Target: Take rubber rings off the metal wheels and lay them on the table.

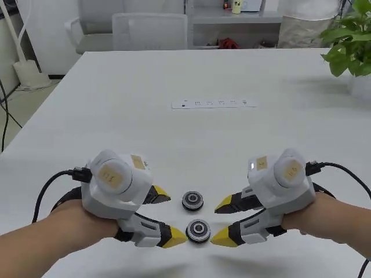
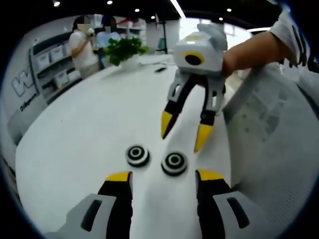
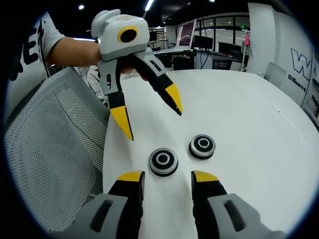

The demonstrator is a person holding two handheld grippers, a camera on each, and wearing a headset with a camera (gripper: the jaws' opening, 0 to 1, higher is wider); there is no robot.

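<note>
Both jaw pairs wide open — nothing held.
Left gripper [image 1: 169, 217] and right gripper [image 1: 217, 223] face each other, tips flanking the near wheel [image 1: 198, 230]; the far wheel [image 1: 192, 201] lies just behind on the table [image 1: 174, 139], rubber rings [image 3: 151, 162] on both; a power strip [image 1: 213, 103] sits well beyond.

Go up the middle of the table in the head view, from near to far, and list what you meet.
First the nearer wheel → farther wheel → power strip → chair.
</note>
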